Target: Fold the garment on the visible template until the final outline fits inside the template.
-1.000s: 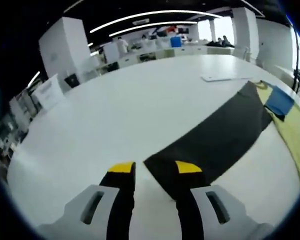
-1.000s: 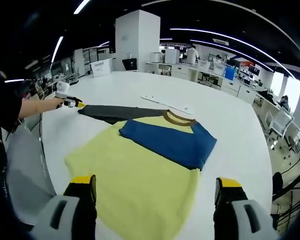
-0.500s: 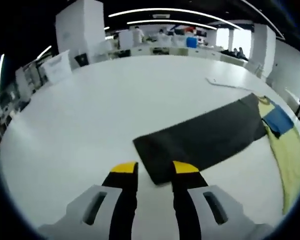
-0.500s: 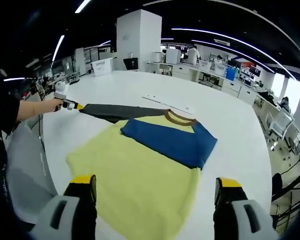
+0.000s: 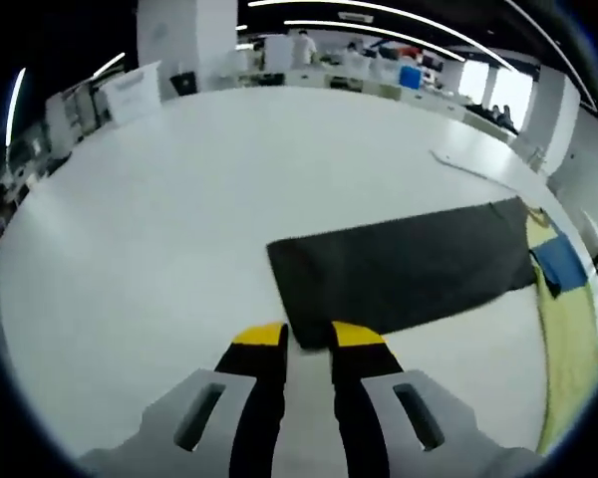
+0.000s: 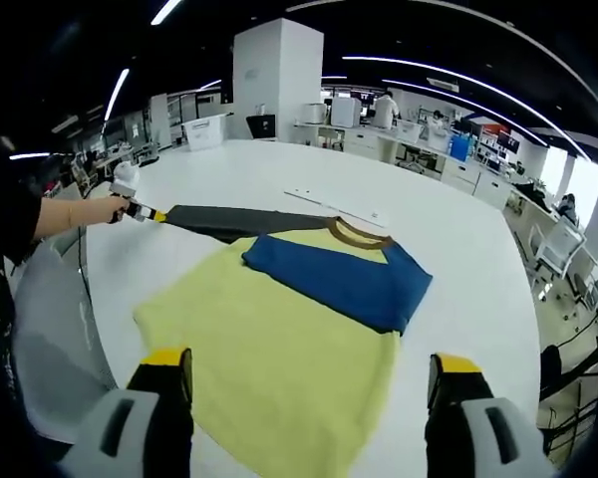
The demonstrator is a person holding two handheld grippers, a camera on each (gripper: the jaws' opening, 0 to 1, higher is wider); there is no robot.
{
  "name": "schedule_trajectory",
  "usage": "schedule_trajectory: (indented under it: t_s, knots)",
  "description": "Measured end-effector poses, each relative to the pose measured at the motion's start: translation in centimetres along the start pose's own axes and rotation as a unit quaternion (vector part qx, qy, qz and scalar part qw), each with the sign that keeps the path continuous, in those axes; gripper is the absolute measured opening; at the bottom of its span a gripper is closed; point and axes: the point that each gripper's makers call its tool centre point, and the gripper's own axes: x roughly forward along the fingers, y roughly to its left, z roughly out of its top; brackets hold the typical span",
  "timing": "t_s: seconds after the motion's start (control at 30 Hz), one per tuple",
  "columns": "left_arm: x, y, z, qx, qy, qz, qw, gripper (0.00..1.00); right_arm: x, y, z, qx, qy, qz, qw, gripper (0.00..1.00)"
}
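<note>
Broadly, the white worktop (image 6: pixel 458 239) lies bare around my garment (image 6: pixel 289 349), a yellow shirt spread flat, its blue sleeve (image 6: pixel 334 284) folded across the chest. My left hand-held gripper (image 5: pixel 297 337) seems clenched on the dark sleeve (image 5: pixel 399 269) cuff at the near edge. My right hand-held gripper (image 6: pixel 309 373) hovers released above the hem.

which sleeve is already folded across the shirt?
The blue sleeve, lying over the yellow shirt. The dark grey sleeve is stretched out flat, its end pinched by the left gripper.
</note>
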Motion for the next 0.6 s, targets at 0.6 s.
schedule_trajectory:
  t_s: [0.6]
  knots:
    - [-0.23, -0.54, 0.14, -0.031, 0.031, 0.001, 0.999, 0.0, -0.28, 0.26, -0.55, -0.002, 0.003, 0.0, 1.0, 0.98]
